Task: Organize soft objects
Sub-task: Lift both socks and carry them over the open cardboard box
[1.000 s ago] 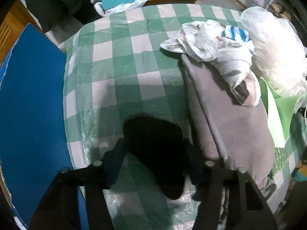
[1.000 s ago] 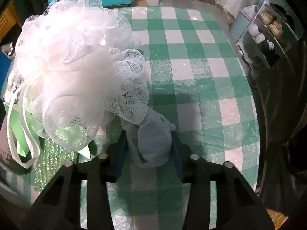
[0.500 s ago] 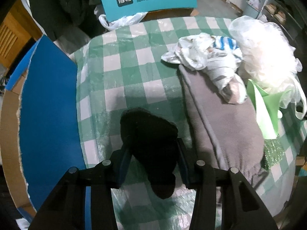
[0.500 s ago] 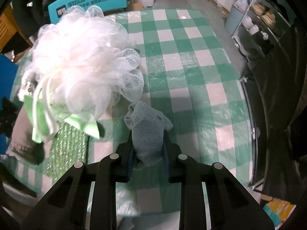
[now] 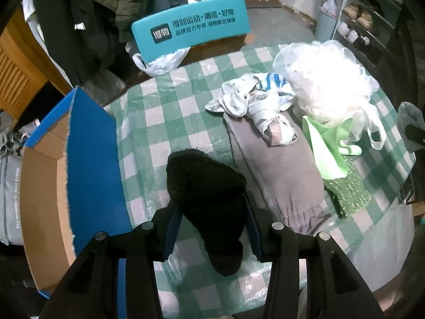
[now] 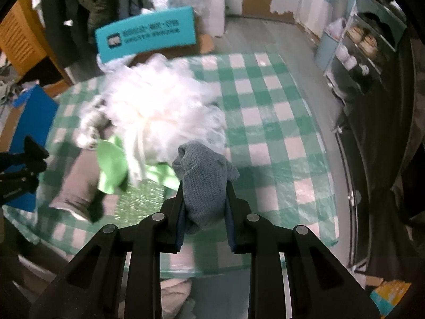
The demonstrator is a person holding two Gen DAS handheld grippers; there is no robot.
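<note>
Jaws pinching on both sides: left gripper [image 5: 211,222] clamped on a black sock [image 5: 205,196], right gripper [image 6: 204,207] clamped on a grey sock [image 6: 203,178]. Both socks hung clear of the desk [image 5: 164,122], toes drooping below the pads.

Progress, my read: early. One item in each grip, nothing visibly sorted yet. The blue box [image 5: 87,154] sat at 9 o'clock in the left view, flap up, likely the drop spot; what showed of its inside looked bare cardboard.

Left on the desk:
- grey cloth [image 5: 276,170], centre, lying flat
- pale striped socks [image 5: 255,98] bunched at its 12 o'clock end, resting on it
- white mesh pouf [image 5: 329,85] at 2 o'clock, touching the striped pile
- green sheet [image 5: 325,151] tucked under the pouf, a glittery green piece [image 5: 348,188] just beside it

Hard to make out:
- right view motion-blurred; pouf and green sheet smeared
- box floor mostly cut off by the flap
- pouf blown out white, no detail
- whether the striped pile was two socks or more: couldn't tell
- the other gripper showed only as a sliver at each frame edge
</note>
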